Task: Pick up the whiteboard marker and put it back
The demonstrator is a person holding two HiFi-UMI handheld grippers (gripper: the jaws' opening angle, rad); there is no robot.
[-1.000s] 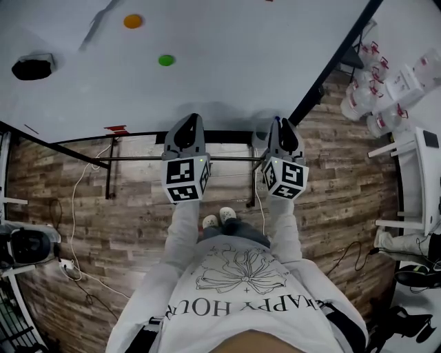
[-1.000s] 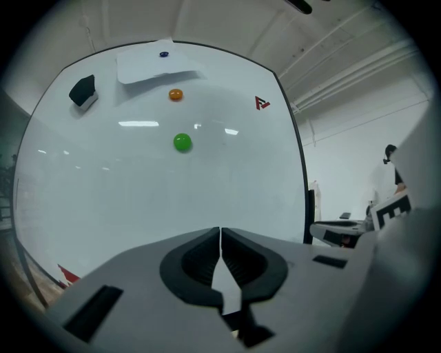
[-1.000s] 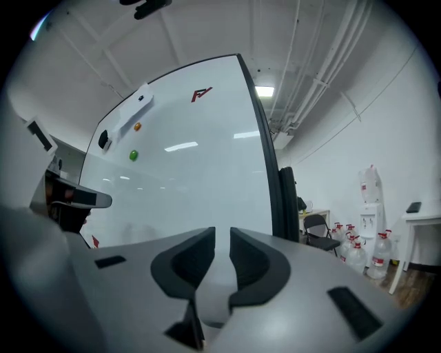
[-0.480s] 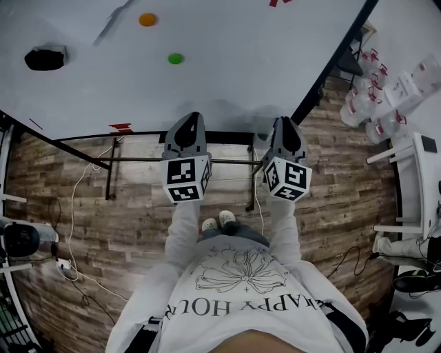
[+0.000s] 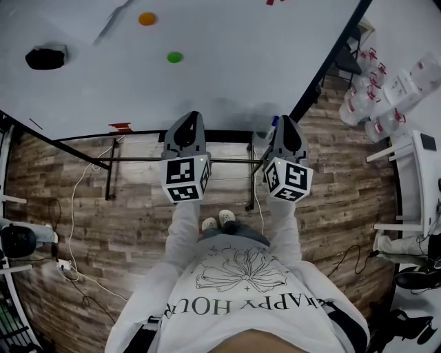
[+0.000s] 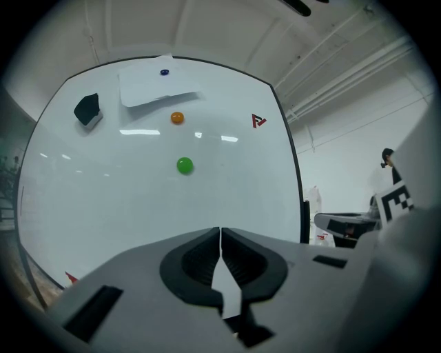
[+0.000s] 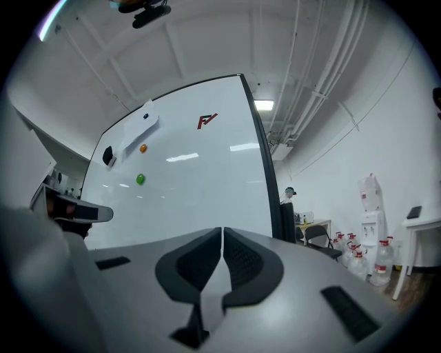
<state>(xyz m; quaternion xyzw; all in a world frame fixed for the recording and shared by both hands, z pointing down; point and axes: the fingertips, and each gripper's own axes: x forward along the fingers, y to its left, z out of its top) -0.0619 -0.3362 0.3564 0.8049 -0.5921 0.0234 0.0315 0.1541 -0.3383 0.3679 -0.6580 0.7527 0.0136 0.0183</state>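
Whiteboard (image 5: 227,62): the largest thing I see. It fills the top of the head view, and its dark frame runs just ahead of both grippers.
Floor (image 5: 124,220): wood planks below the whiteboard, with white cables trailing at its left.
Water jugs (image 5: 365,103): a cluster of red-capped jugs stands on the floor off the whiteboard's right edge. I cannot tell what they hold or how full they are.
Sleeves: the left sleeve (image 5: 180,227) and right sleeve (image 5: 284,227) are both pale. The forearms reach out side by side toward the whiteboard's bottom edge.
Left gripper (image 5: 192,118): it points level at the whiteboard's bottom edge. Its jaws are pressed together and grip nothing.
Right gripper (image 5: 284,121): it is level beside the left one, nearer the whiteboard's right corner. Its jaws are closing to a thin slit, and I see nothing between them.
Paper sheet (image 6: 155,86): pinned high on the whiteboard.
Eraser (image 5: 45,58): black, on the whiteboard well to the left of the grippers.
Magnets: the orange magnet (image 5: 147,18) and green magnet (image 5: 175,57) sit on the whiteboard, apart from each other.
Whiteboard marker (image 5: 275,120): only a small blue end shows at the whiteboard's bottom edge, just beside the right gripper's nose. It is not in either grip. The body is hidden, so I cannot tell its long axis or which way it points.
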